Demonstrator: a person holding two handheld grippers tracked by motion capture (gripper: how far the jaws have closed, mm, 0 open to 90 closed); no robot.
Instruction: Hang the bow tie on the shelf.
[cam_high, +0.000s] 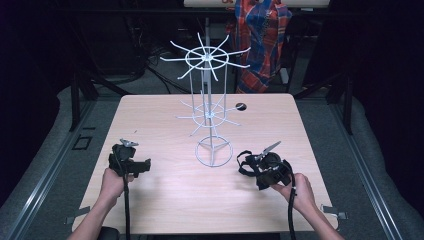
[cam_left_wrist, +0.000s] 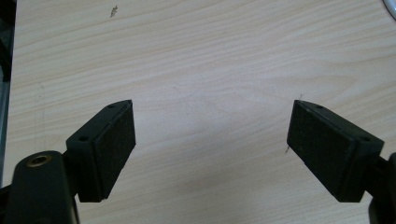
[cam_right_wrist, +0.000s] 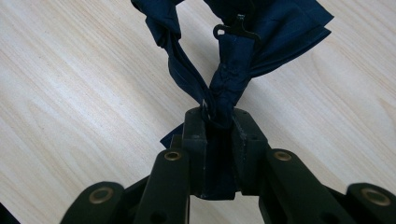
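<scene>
A: So, how far along?

B: The right tongs (cam_right_wrist: 218, 122) are clamped on a bunched dark blue cloth (cam_right_wrist: 233, 56), which trails ahead of them onto the surface (cam_high: 170, 190). The left tongs (cam_left_wrist: 211, 140) gape wide, holding nothing.

A: What's left?

B: Hanging it, I'd judge; the white wire rack (cam_high: 212, 107) beyond both tongs carries nothing.

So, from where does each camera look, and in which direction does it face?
High view: above the person's side, facing forward and down on the table and wire rack; forearms and both hand-held grippers show.
Left gripper view: on the left hand-held gripper, looking at bare tabletop between open jaws.
Right gripper view: on the right hand-held gripper, jaws shut on dark blue cloth.
Shared: the wooden tabletop.
</scene>
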